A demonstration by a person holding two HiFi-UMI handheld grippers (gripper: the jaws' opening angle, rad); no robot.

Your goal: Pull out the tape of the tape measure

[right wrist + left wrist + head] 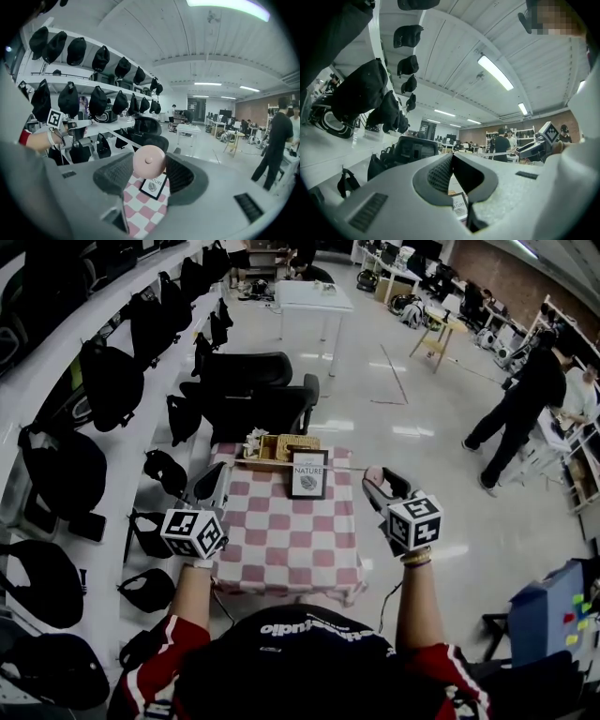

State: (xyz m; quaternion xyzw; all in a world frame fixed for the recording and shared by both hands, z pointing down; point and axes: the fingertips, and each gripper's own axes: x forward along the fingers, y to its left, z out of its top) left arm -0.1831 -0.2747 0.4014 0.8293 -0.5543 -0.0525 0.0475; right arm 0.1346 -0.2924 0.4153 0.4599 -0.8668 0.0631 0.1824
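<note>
Over the checked table (pixel 281 549): the left gripper (pixel 221 474) and the right gripper (pixel 377 479) are raised and well apart. The tape (pixel 347 468) is stretched between them as a thin pale line above the framed print (pixel 307 474) and the basket (pixel 281 448).
State of right gripper: jaws stand wide, with the pads pressed on either side of the round pink case of the tape measure (pixel 149 161).
State of left gripper: jaws are together at the tips. The tape runs off from them, so its free end appears to be pinched there.
Step in hand: drawing the tape out, judged to be partly done.
Method advised: hold the case steady and draw the free end straight along the tape's own line, level and untwisted, with a firm pinch.
Risk: if the end slips, the tape would likely snap back into the case.
Right gripper view alone: shows the case and the grip on it.
Left gripper view alone: shows the closed tips and the tape leading towards the other gripper.
Head view alone: shows the whole span over the table.
</note>
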